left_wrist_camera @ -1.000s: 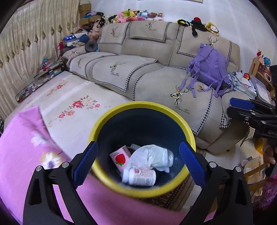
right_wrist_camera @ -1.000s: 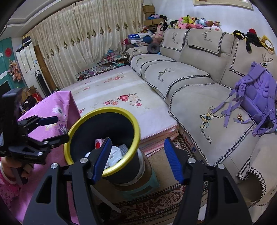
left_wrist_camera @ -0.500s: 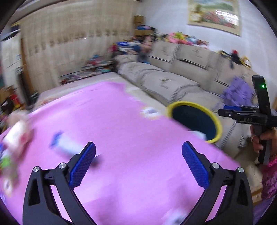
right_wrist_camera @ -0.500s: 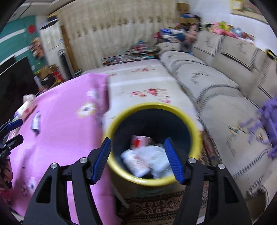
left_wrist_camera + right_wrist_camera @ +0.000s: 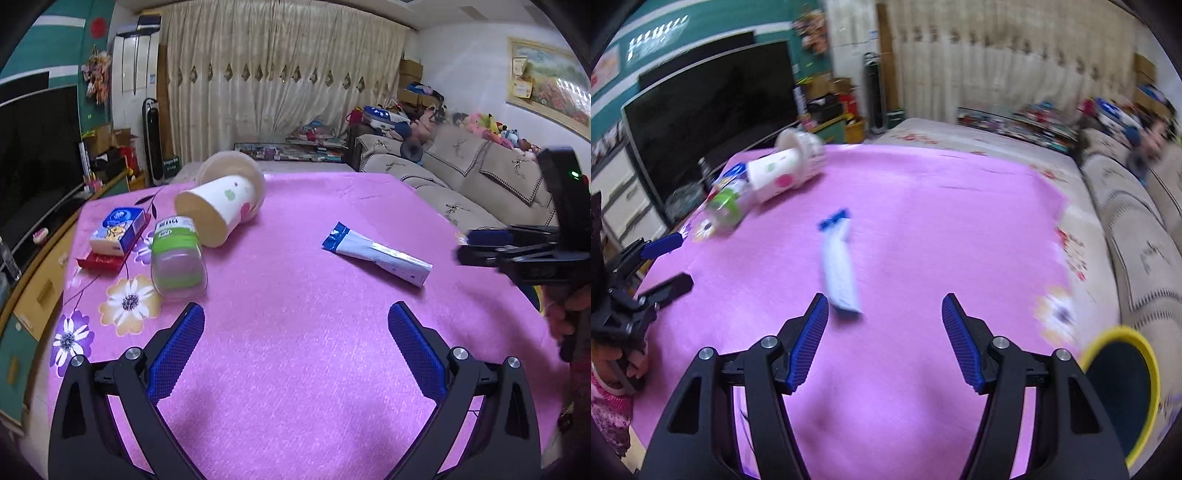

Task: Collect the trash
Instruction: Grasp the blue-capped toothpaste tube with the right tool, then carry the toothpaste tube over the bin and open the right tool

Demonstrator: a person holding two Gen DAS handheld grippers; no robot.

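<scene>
A blue-and-white tube (image 5: 376, 254) lay flat on the pink tablecloth (image 5: 295, 369), well apart from a tipped paper cup (image 5: 221, 201), a green-labelled jar (image 5: 177, 258) and a small tissue pack (image 5: 118, 230) clustered at the cloth's far left. The left gripper (image 5: 295, 347) hovered over bare cloth, jaws spread wide and empty. The right gripper (image 5: 881, 339) was likewise parted and empty, the tube just ahead of its left finger. The yellow-rimmed bin (image 5: 1145, 354) stood off the table's right edge

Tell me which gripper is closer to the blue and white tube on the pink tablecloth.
Right. The right gripper hovers just short of the tube, whose near end lies beside its left finger. The left gripper sits farther back, the tube well ahead and to its right.
</scene>
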